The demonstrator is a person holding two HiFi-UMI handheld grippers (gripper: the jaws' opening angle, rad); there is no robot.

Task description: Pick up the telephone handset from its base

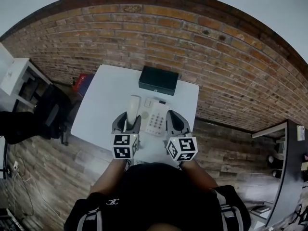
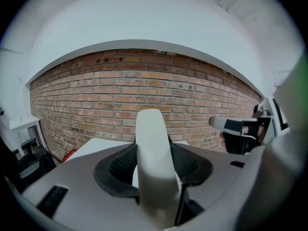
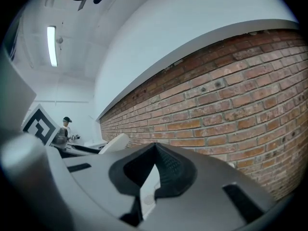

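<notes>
Above table (image 1: 103,97); left gripper (image 1: 127,124) around handset (image 1: 133,105)

No word, number or brand can be read anywhere. The left cube (image 1: 126,146) on the left gripper (image 1: 128,120) and the right cube (image 1: 182,148) on the right gripper (image 1: 174,117) carry black-and-white square marker patterns, not letters. The keys of the telephone (image 1: 156,117), mid-desk (image 1: 103,105), are too small to read. The black box (image 1: 158,80) at the desk's far edge bears a tiny pale mark, and the person's dark sleeve (image 1: 108,207) a small white logo, both illegible.
</notes>
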